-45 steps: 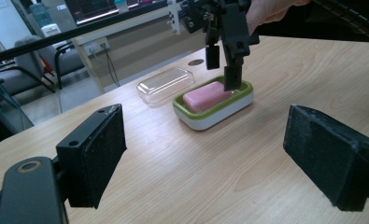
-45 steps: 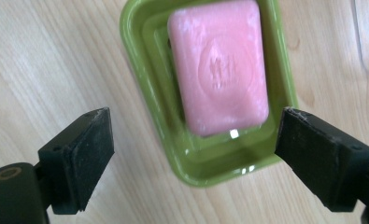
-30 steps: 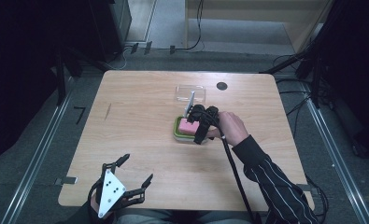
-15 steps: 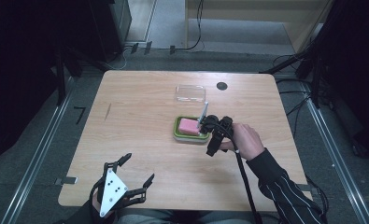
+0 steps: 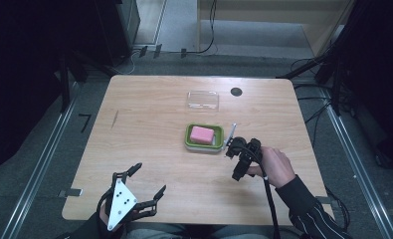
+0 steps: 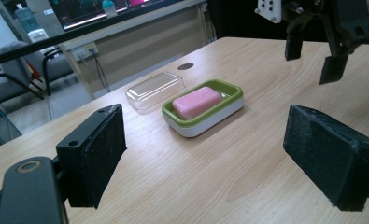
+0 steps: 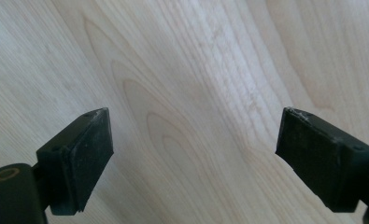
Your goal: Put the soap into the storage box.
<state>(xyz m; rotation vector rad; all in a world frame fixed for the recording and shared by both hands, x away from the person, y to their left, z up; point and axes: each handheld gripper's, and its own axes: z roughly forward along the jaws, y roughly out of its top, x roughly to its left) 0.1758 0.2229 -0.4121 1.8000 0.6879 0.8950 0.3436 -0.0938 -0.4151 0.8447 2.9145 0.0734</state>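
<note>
A pink soap bar [image 5: 202, 134] lies in a green and white dish [image 5: 188, 137] at the middle of the table. Its clear lid [image 5: 203, 99] rests apart, farther back. My right gripper [image 5: 232, 164] hovers just right of the dish and nearer the person, pointing down at bare wood [image 7: 194, 158]. It is open; its jaws have just been closing a little with nothing between them. My left gripper [image 5: 148, 180] is open and empty at the near left edge. It faces the soap [image 6: 197, 101], the dish [image 6: 205, 123], the lid [image 6: 154, 89] and the right gripper [image 6: 313, 58].
A small dark round spot [image 5: 236, 91] marks the wooden table [image 5: 149, 119] behind the lid. A black cable trails from the right gripper along the sleeve to the near edge. Dark floor and metal rails surround the table.
My right gripper has moved from over the dish toward the right and the near side, and slightly lower. The soap, dish, lid and left gripper have stayed in place.
</note>
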